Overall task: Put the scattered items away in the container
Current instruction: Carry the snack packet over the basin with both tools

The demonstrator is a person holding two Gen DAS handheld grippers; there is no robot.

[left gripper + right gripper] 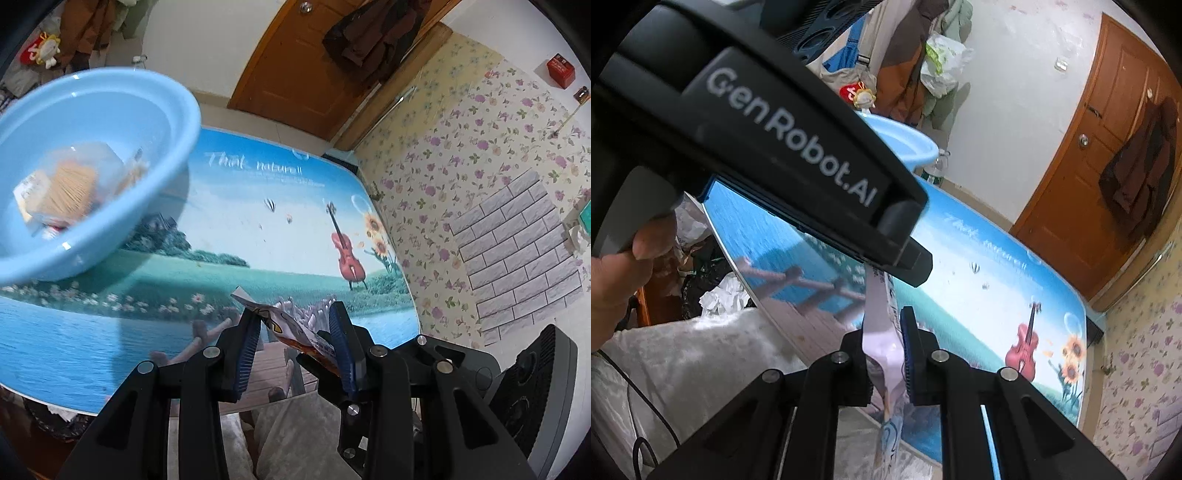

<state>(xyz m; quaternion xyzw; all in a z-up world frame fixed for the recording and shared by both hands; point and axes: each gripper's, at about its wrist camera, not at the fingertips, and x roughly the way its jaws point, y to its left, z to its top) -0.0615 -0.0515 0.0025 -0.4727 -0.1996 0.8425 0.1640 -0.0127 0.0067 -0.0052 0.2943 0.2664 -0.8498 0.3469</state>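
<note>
Nearest the left wrist lens, the left gripper [295,325] is clamped on an orange packet [295,328]: the blue ribbed pads [245,350] press it from both sides, and its white torn end sticks up past the fingertips. The packet is held clear of the table [258,229], above the near edge. Beyond, toward the far left corner, a light blue basin [177,122] stands on the table. Inside it lie a clear bag of pale sticks [70,184] and other small items, too blurred to identify.

In the right wrist view, the right gripper [886,332] is closed on a pale lilac sachet [881,332]. The sachet runs lengthwise between the jaws, its upper end rising toward the black body of the left gripper, which crosses the upper left of that view. A person's hand [617,273] grips that body at the left edge. The sachet hangs over the table's near edge, not resting on it. Only the basin's rim shows here, past the left gripper's body.

A brown door [295,74] stands behind the table.
</note>
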